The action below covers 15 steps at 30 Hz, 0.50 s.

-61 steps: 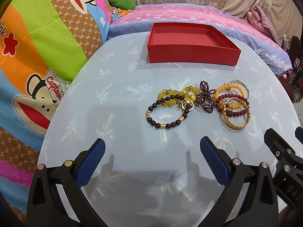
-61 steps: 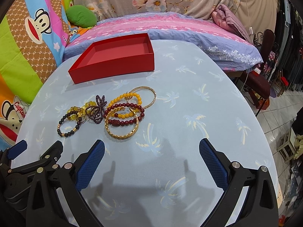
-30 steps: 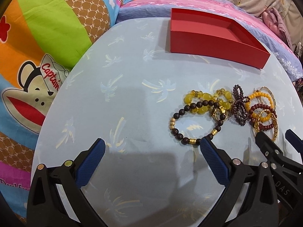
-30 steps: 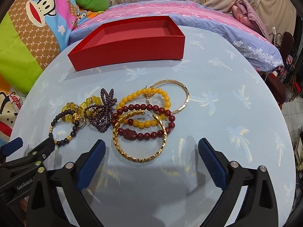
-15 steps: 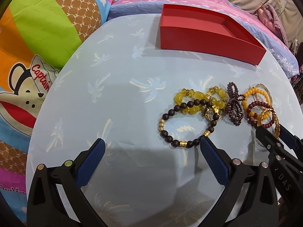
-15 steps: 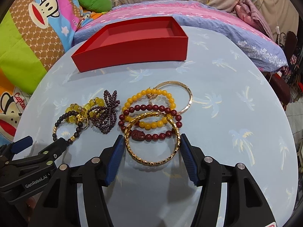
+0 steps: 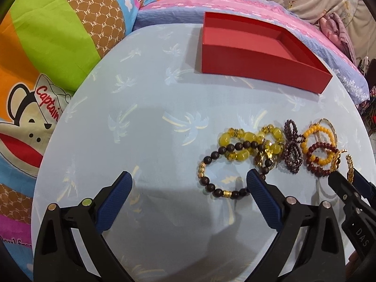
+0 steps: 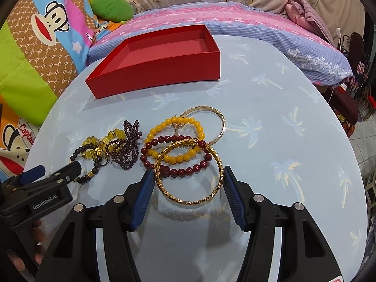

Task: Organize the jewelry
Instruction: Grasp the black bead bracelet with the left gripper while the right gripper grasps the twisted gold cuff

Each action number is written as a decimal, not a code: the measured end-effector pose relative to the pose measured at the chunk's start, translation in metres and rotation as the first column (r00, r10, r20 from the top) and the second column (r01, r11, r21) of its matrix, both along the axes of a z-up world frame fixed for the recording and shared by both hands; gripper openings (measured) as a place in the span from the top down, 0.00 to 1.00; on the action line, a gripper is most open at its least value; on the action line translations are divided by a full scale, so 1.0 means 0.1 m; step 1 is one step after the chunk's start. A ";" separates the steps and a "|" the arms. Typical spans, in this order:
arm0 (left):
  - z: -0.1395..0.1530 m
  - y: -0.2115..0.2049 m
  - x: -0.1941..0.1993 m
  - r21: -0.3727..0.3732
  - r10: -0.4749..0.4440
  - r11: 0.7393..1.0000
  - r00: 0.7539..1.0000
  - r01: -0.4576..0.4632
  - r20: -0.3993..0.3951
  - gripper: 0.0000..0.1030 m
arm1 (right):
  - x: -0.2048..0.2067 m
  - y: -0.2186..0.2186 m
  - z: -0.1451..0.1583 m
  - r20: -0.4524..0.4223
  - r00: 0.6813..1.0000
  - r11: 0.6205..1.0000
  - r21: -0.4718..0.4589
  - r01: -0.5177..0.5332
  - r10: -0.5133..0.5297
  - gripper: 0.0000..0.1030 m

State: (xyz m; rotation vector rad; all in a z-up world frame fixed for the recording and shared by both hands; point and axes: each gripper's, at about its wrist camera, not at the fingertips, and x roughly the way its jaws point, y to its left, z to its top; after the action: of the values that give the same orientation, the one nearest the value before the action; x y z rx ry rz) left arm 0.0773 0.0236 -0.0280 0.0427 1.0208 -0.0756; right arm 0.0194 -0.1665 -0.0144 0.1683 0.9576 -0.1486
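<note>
Bright even indoor light, soft shadows beneath grippers, sharp focus, fisheye-curved dark corners

The right gripper (image 8: pixel 189 176) is closing its jaws from wide apart onto the twisted gold metal bangle (image 8: pixel 189 171), having advanced to it, and is tilting it up. The left gripper (image 7: pixel 188 184) is drifting nearer the bangle.

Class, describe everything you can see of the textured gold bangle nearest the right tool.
The textured gold bangle is a shiny, metal-looking hoop with a twisted, faceted surface and a break at its far side. It lies on the palm-print tablecloth, its far part overlapping the dark red bead bracelet and yellow bead bracelet. The right tool brackets it, blue pads at both sides, seemingly touching; it is not yet lifted.
</note>
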 end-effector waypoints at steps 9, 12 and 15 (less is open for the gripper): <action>-0.10 -0.02 0.06 -0.009 -0.040 0.999 0.999 0.040 -0.018 0.40 | 0.04 0.01 -0.03 -0.015 1.000 1.000 0.002 -0.004 0.004 0.45; -0.06 -0.03 0.06 -0.025 -0.060 0.998 0.998 0.060 -0.014 0.61 | 0.04 0.01 -0.02 -0.013 1.000 1.000 0.001 -0.005 0.005 0.45; -0.05 -0.03 0.05 -0.055 -0.079 0.996 0.997 0.077 -0.021 0.88 | 0.03 0.02 0.00 -0.007 1.000 1.000 -0.001 -0.009 0.009 0.45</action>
State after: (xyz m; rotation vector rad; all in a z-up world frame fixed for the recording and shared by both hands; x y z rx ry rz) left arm 0.0826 0.0204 -0.0325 0.0327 1.0401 -0.1750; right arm 0.0228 -0.1644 -0.0146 0.1629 0.9652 -0.1418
